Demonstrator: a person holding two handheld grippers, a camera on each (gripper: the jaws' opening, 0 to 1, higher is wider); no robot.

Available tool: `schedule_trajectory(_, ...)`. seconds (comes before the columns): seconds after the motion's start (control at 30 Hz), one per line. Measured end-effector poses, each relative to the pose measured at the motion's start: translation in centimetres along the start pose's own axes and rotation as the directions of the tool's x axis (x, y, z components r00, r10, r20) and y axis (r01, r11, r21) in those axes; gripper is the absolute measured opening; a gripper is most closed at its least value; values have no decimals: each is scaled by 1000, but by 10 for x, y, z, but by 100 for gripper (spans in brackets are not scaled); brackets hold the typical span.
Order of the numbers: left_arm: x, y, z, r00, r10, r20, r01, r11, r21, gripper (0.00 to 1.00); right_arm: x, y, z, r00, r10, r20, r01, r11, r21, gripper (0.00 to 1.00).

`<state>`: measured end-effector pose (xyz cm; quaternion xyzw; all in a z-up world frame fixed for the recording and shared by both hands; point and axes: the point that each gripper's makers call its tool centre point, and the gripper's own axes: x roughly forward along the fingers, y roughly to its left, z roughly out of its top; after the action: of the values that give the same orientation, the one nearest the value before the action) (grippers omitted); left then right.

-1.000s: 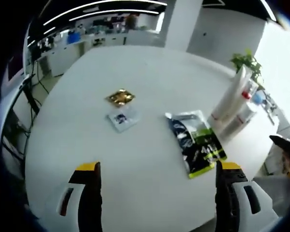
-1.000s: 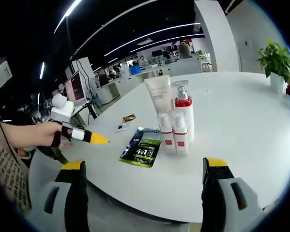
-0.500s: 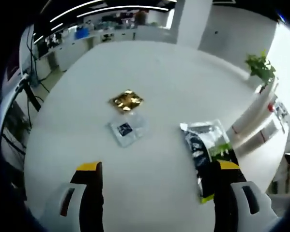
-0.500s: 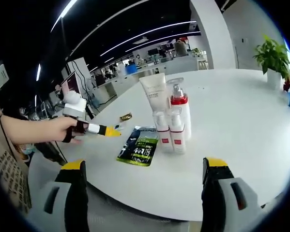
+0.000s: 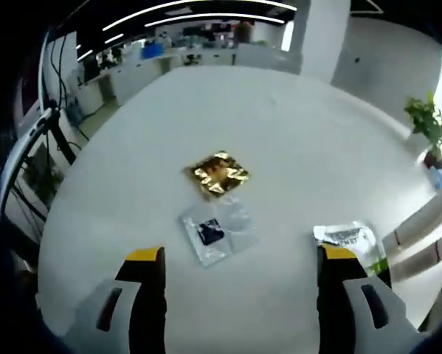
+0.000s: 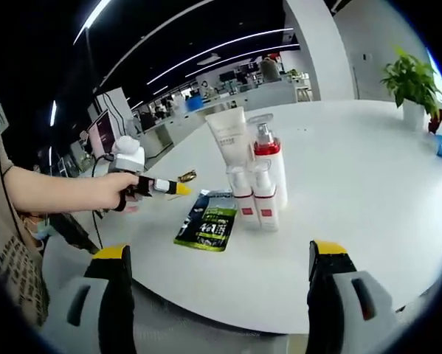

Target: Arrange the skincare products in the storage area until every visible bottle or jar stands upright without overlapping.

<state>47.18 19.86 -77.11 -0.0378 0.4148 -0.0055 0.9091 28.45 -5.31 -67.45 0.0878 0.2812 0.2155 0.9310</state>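
As left gripper [image 5: 235, 258] advanced — gold sachet [image 5: 219, 174] nearer.

I'm working in an open-plan office: a large round white table [image 5: 294, 118] sits under long ceiling light strips [image 6: 228, 53], with rows of desks and monitors [image 6: 100, 133] behind, a white column [image 6: 313, 44], and a potted plant [image 6: 409, 85] on the tabletop.

Both the left gripper [image 5: 235, 276] and the right gripper [image 6: 215, 276] have black jaws tipped yellow on pale grey housings with dark slots. In the right gripper view the left gripper's jaw shows black-and-white banding; the person's garment looks finely patterned, possibly checked.
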Motion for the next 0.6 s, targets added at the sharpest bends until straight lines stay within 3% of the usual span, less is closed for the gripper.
schedule_trajectory(0.37, 15, 7, 3, 998, 58, -17, -59, 998, -24, 72, 1, -3, -2, 1000, -11, -15, 12, 1000, 18, 100)
schedule_trajectory(0.6, 16, 9, 6, 997, 75, -5, -75, 997, 6, 69, 1, -3, -4, 1000, -16, -26, 16, 1000, 17, 100)
